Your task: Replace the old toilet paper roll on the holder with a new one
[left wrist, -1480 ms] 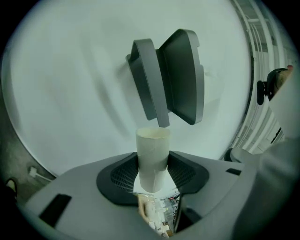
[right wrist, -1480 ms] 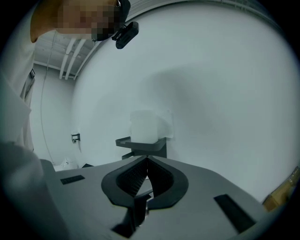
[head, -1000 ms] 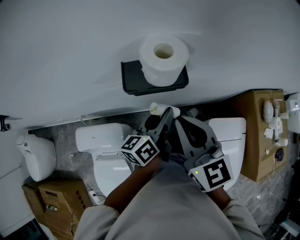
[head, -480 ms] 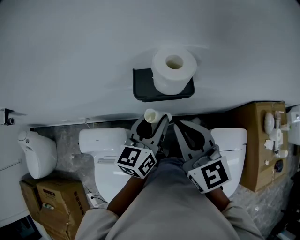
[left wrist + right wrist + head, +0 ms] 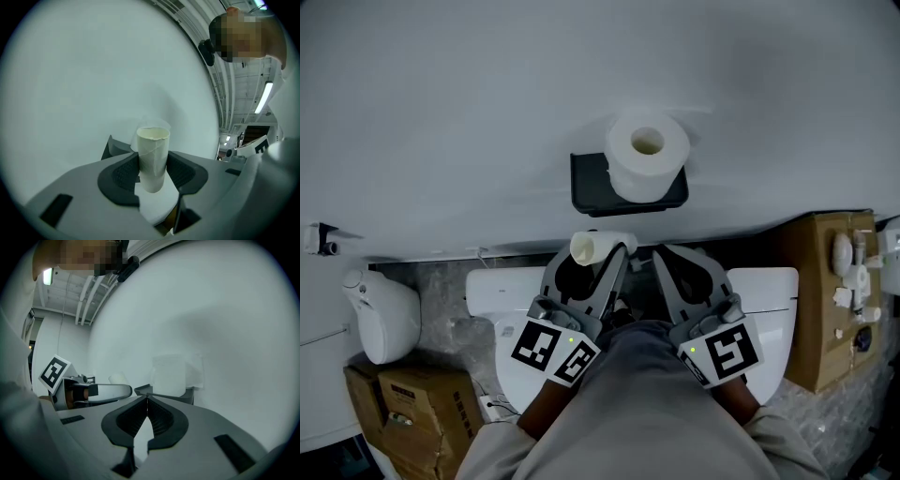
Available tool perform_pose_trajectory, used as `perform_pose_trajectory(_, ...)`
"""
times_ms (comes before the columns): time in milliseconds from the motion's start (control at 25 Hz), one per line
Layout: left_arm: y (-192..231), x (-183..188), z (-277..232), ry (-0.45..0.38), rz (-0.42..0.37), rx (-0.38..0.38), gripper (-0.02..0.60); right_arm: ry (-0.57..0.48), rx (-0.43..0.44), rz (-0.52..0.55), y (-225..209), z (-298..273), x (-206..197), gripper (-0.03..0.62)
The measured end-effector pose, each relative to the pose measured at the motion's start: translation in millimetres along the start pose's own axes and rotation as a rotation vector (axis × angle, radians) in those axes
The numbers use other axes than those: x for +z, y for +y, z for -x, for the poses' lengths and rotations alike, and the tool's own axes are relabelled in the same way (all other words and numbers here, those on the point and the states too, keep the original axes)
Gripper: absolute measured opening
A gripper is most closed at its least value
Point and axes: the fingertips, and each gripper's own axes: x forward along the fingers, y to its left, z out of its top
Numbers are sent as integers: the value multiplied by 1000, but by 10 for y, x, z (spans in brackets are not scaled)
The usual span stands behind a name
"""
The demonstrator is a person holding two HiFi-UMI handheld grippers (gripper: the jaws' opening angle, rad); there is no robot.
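A full toilet paper roll [image 5: 647, 155] is seen seated on the black wall holder [image 5: 589, 188]. Below it, a bare cardboard tube [image 5: 589, 247] is gripped by the left hand-held gripper [image 5: 600, 255]. The right hand-held gripper [image 5: 662, 255] is positioned just beside. White toilets [image 5: 502, 292] are noted beneath.

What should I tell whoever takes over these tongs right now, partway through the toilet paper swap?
Left tongs: shut on the empty cardboard tube, held clear of the holder.
Right tongs: shut, with nothing between them, beside the left ones.
Full roll: stands on end on the black holder on the wall, hole facing up.
Done: the old tube is off the holder and a full roll sits on it.
Left: probably just putting the tube aside. I cannot tell whether the roll needs more seating.
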Motion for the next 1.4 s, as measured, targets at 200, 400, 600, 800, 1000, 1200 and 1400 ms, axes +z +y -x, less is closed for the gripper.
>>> perform_pose_trajectory(200,-50,161,51,-28,-30,-3,186,-8,-10,-10,-27,-2,1,17)
perform_pose_trajectory(400,-80,164,62,-29,-47,-12,185,-3,-17,-18,-36,3,-27,17)
perform_pose_trajectory(600,-75,148,73,-32,-44,1,169,-2,-27,-18,-42,25,-25,17)
perform_pose_trajectory(800,-100,135,84,-43,1,-39,171,-49,-81,-13,-96,63,85,18)
perform_pose_trajectory(1000,-55,128,134,-60,53,-33,172,-54,-142,44,-223,-63,245,216)
perform_pose_trajectory(1200,-7,121,213,-70,74,-26,172,-102,-181,15,-446,-327,488,338)
perform_pose_trajectory(1400,14,93,299,-73,91,-22,172,-70,-142,-30,-530,-661,546,410)
